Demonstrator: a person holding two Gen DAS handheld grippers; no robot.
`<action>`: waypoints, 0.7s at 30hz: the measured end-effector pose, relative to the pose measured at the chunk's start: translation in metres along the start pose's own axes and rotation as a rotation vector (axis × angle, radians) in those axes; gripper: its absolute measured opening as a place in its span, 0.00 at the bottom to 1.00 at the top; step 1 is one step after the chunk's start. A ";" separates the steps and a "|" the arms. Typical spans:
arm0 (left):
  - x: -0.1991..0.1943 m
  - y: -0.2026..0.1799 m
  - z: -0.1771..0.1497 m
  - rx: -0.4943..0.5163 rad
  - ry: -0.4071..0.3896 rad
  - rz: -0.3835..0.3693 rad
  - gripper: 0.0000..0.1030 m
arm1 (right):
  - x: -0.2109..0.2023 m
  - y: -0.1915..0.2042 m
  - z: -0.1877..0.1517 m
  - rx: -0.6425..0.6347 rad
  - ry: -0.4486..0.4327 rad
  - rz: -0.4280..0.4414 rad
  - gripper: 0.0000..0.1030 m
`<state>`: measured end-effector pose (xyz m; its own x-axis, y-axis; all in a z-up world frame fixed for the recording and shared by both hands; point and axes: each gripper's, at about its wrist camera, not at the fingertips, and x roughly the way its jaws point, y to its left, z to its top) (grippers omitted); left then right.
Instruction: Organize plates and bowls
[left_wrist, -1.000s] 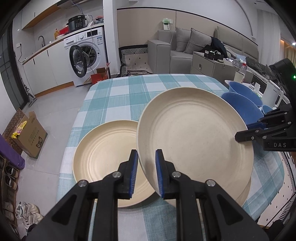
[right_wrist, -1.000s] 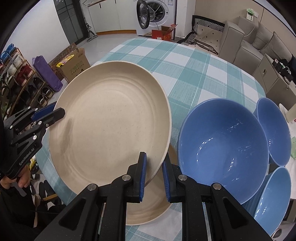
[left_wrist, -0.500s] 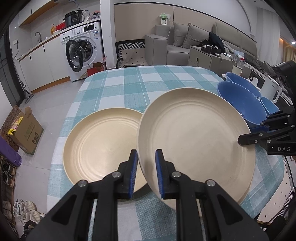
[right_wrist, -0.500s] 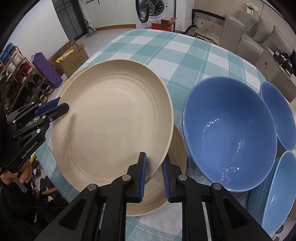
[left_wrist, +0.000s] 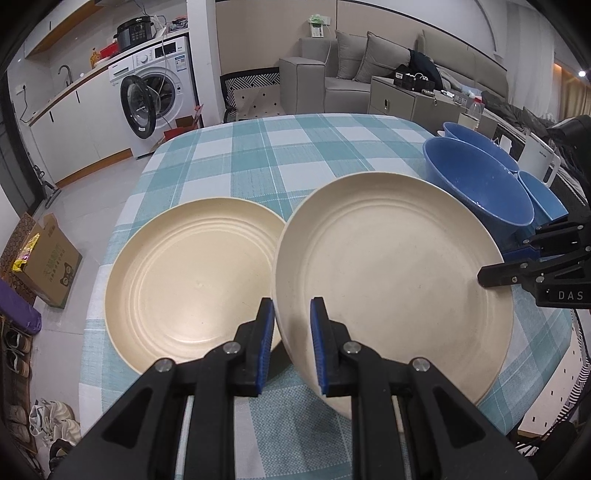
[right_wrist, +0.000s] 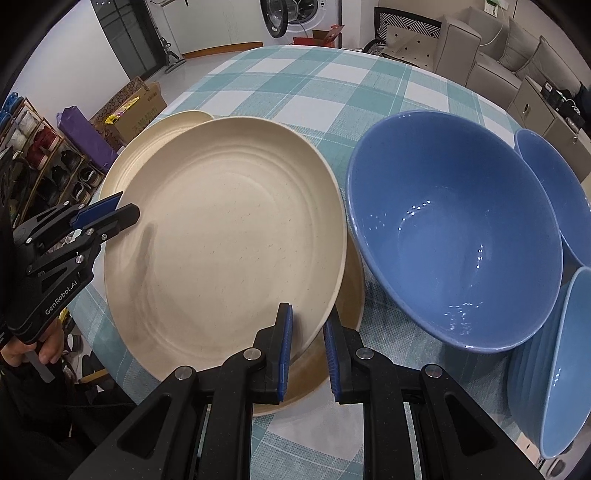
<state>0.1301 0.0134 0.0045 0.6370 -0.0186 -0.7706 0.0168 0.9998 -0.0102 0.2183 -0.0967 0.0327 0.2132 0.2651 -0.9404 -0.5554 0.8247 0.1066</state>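
Gripping opposite rims, left gripper (left_wrist: 291, 345) and right gripper (right_wrist: 307, 352) jaws hold a cream plate (right_wrist: 225, 243) tilted above another plate (right_wrist: 343, 306).

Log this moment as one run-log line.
left claw: shut on cream plate | right claw: shut on same plate | blue bowls: on table

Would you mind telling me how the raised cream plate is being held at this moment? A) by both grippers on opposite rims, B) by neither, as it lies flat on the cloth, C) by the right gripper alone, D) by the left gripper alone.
A: the left gripper and the right gripper each pinch an opposite rim of the raised cream plate.
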 end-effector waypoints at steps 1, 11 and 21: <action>0.000 -0.002 0.000 0.003 0.001 0.000 0.17 | 0.000 -0.001 -0.001 0.001 0.001 -0.002 0.16; 0.006 -0.011 -0.003 0.027 0.020 -0.004 0.17 | -0.001 -0.005 -0.009 0.004 0.007 -0.023 0.16; 0.009 -0.017 -0.009 0.039 0.044 -0.013 0.17 | 0.008 -0.005 -0.011 -0.013 0.028 -0.056 0.17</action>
<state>0.1289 -0.0033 -0.0083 0.6023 -0.0301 -0.7977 0.0555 0.9984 0.0042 0.2133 -0.1042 0.0214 0.2220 0.2047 -0.9533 -0.5534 0.8314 0.0497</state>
